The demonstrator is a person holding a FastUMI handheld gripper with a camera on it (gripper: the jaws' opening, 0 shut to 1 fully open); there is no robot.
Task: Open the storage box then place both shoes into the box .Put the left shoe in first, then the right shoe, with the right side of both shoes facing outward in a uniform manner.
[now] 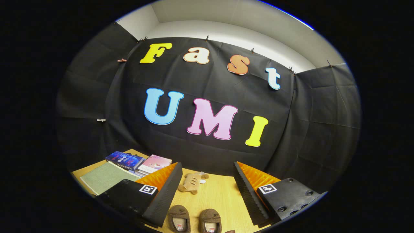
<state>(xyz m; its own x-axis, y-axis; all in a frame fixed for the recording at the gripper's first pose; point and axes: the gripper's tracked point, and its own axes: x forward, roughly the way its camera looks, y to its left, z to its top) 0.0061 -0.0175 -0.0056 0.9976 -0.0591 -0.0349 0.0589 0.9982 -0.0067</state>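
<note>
Books [136, 161] and a plush toy [193, 183] lie on my bench [220, 197]; two brown shoes [194, 221] sit between my hand-held gripper's [207, 191] wide-open, empty fingers

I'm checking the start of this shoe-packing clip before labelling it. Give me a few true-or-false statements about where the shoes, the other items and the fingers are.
1. The gripper is open, its fingers holding nothing. True.
2. Two brown shoes, the left-hand shoe and the right-hand shoe, sit side by side on the wooden table between the fingers. True.
3. A plush toy lies inside one shoe. False: it lies on the table beyond the shoes, apart from them.
4. The books are stacked beyond the right finger. False: they lie beyond the left finger, beside a green mat.
5. One shoe is gripped. False: neither finger touches a shoe.
</note>
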